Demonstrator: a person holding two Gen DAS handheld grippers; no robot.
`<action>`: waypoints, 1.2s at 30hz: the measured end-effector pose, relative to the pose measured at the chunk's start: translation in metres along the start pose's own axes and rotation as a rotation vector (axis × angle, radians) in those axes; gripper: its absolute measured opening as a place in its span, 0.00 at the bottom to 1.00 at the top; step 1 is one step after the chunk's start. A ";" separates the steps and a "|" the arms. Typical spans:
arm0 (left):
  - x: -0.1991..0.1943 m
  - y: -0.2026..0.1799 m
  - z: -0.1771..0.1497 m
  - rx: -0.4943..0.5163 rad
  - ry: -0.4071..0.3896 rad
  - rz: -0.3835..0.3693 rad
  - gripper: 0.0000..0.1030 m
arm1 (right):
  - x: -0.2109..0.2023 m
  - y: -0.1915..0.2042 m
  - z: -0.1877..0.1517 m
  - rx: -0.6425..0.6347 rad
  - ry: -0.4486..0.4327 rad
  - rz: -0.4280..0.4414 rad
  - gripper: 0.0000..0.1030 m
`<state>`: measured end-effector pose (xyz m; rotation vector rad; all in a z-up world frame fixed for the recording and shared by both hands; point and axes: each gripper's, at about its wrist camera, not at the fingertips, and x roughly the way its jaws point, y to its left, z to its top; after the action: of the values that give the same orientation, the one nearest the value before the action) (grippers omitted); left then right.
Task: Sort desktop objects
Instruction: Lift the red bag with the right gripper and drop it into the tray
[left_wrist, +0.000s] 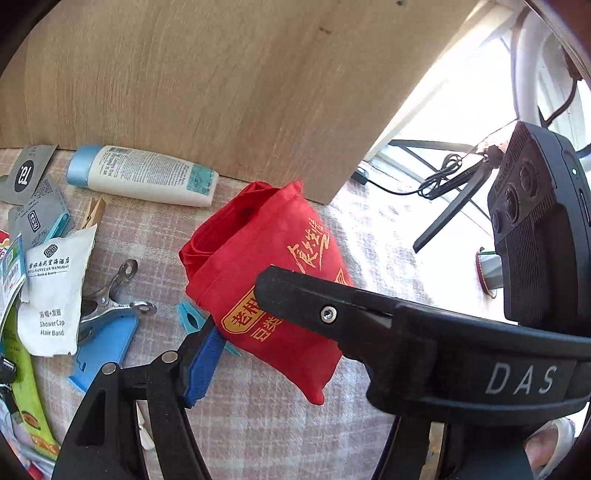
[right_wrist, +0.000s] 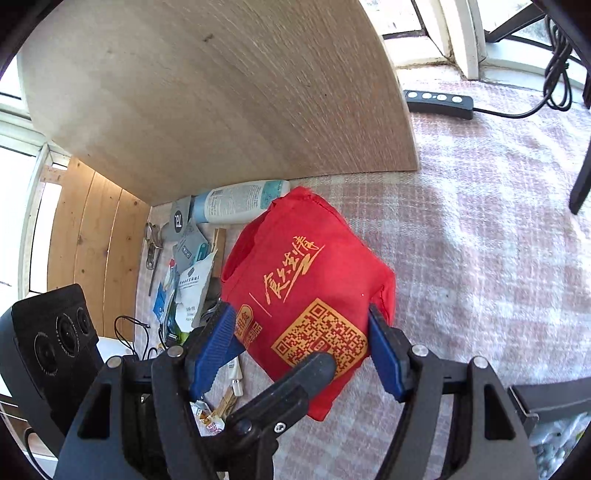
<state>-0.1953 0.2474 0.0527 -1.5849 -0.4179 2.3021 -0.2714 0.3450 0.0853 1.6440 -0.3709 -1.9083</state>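
Observation:
A red cloth bag (left_wrist: 258, 266) with gold print lies on the checked tablecloth; it also shows in the right wrist view (right_wrist: 306, 291). My right gripper (right_wrist: 303, 332) has its blue pads (right_wrist: 218, 332) against both sides of the bag, shut on it. In the left wrist view the right gripper's black finger (left_wrist: 314, 306) lies across the bag. Only my left gripper's left blue pad (left_wrist: 205, 358) shows, at the bag's lower left edge; its other finger is hidden.
A white lotion tube (left_wrist: 144, 173), grey cards (left_wrist: 29, 173), a shower cap packet (left_wrist: 55, 291), a wooden peg (left_wrist: 94, 212), a metal clip (left_wrist: 114, 295) and blue clips (left_wrist: 103, 347) lie left of the bag. A wooden board (left_wrist: 203, 81) stands behind. A black power strip (right_wrist: 439, 103) lies far right.

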 end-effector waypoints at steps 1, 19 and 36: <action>-0.004 -0.005 -0.003 0.007 -0.005 -0.007 0.63 | -0.008 0.001 -0.004 -0.002 -0.012 -0.004 0.67; -0.048 -0.159 -0.082 0.301 0.066 -0.187 0.63 | -0.179 -0.074 -0.121 0.128 -0.229 -0.118 0.67; -0.029 -0.285 -0.155 0.534 0.201 -0.270 0.64 | -0.266 -0.151 -0.215 0.273 -0.298 -0.220 0.67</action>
<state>-0.0141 0.5036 0.1401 -1.3692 0.0363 1.8263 -0.0839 0.6571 0.1714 1.6226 -0.6149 -2.3659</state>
